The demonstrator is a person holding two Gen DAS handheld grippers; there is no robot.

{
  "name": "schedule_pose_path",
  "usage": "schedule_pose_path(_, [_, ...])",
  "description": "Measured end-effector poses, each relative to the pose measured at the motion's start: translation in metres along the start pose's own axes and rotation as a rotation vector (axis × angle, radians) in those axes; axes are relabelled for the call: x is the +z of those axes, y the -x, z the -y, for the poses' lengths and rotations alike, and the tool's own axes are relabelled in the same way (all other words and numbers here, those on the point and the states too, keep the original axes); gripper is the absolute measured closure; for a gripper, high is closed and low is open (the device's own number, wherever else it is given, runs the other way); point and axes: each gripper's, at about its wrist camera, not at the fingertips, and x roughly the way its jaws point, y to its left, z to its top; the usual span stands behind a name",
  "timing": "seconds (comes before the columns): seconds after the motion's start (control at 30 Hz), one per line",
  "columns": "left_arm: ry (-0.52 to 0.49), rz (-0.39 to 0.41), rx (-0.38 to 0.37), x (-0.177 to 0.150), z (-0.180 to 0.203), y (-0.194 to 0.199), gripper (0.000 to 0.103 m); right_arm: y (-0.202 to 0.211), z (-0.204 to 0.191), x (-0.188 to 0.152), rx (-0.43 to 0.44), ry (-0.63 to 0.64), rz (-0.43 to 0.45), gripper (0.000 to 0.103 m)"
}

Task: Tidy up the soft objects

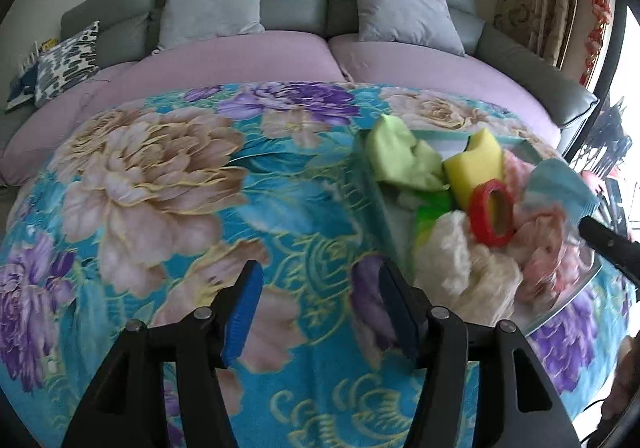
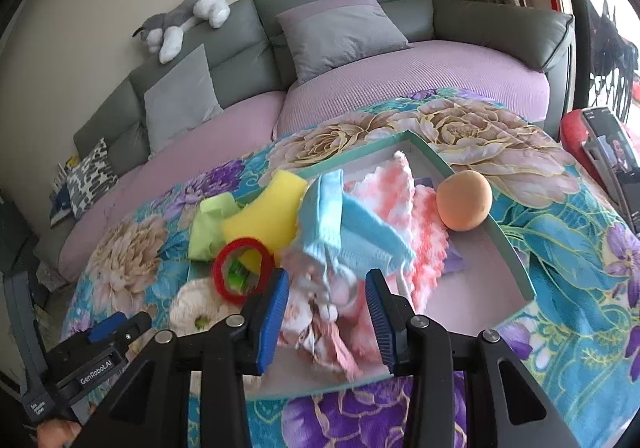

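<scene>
Two tongs point down at a slant over a worktop [image 1: 200,175] covered with a blue flower blanket. The left tongs [image 1: 320,312] hang over bare blanket, just left of the tray [image 2: 508,244]. Their blue pads stand apart with nothing between them. The right tongs [image 2: 328,312] hang over the near end of the tray, and their pads stand apart too. A pink and white soft cloth [image 2: 320,324] lies between them, but the pads do not press on it.

Many soft things are piled in the shallow teal-edged tray. A light blue knitted cloth [image 2: 344,224] lies on a pink and white fluffy cloth [image 2: 404,187]. A yellow sponge [image 2: 268,211] and a pale green cloth [image 2: 208,228] sit at the left side, the green cloth hanging over the edge. A red ring [image 2: 240,268] stands on its edge near the sponge. A cream fluffy thing [image 2: 192,308] rests at the left near corner. An orange ball [image 2: 464,199] sits by the right rim.
</scene>
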Motion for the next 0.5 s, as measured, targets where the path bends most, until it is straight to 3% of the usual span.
schedule_pose_path(0.07, [0.001, 0.001, 0.015, -0.005, -0.005, 0.004, 0.037, 0.004, -0.003, -0.003, -0.005, 0.014, -0.003, 0.045])
schedule_pose_path(0.1, [0.002, 0.001, 0.020, -0.007, -0.007, 0.006, 0.035, 0.006, -0.005, -0.005, -0.005, 0.020, -0.004, 0.045])
schedule_pose_path(0.2, [0.005, 0.013, 0.042, -0.012, -0.013, 0.013, 0.015, 0.010, -0.011, -0.011, -0.013, 0.042, -0.012, 0.042])
schedule_pose_path(0.27, [0.008, 0.030, 0.056, -0.014, -0.017, 0.020, 0.014, 0.011, -0.015, -0.017, -0.015, 0.052, -0.024, 0.036])
schedule_pose_path(0.5, [0.011, 0.024, 0.088, -0.027, -0.026, 0.031, 0.014, 0.014, -0.027, -0.036, -0.009, 0.084, -0.061, 0.036])
